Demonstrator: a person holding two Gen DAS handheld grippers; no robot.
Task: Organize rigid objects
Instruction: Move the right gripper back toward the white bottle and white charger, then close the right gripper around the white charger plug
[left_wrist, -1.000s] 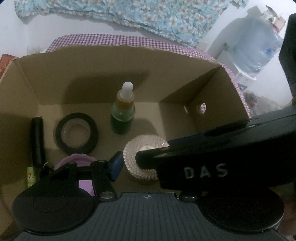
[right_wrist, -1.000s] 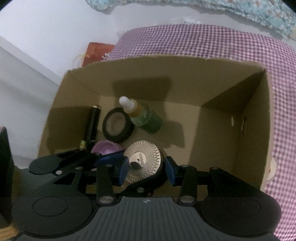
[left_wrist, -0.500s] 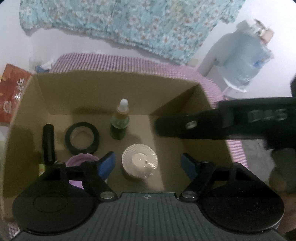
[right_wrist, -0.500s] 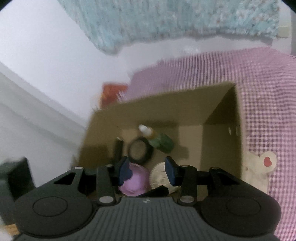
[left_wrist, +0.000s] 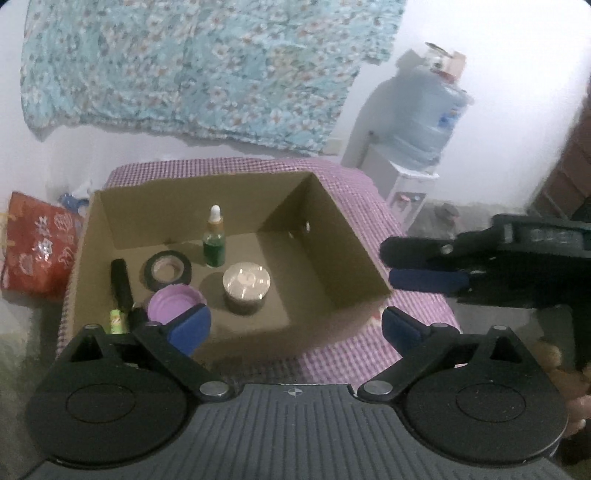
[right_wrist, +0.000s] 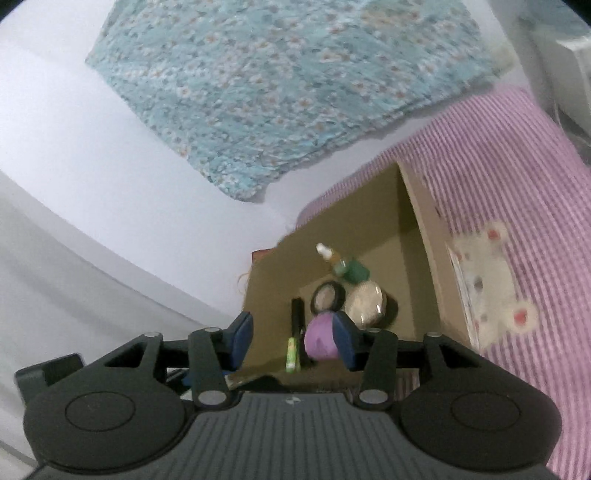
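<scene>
Both grippers have pulled up and back out of the cardboard box (left_wrist: 343, 258). The right gripper (right_wrist: 291, 332), a second ago closed around the ribbed silver jar (left_wrist: 246, 282), now has its fingers (right_wrist: 240, 332) spread with nothing between them. The jar stands free on the box floor, ahead of the left gripper (left_wrist: 291, 325), whose fingers (left_wrist: 188, 326) are wide apart.

The left camera looks down into the cardboard box (left_wrist: 229, 258) from above its near edge, facing the flowery cloth (left_wrist: 192, 66). The right camera sits farther back, by the box's (right_wrist: 351, 295) left side, tilted. Both see inside the box and the cloth (right_wrist: 288, 85).
</scene>
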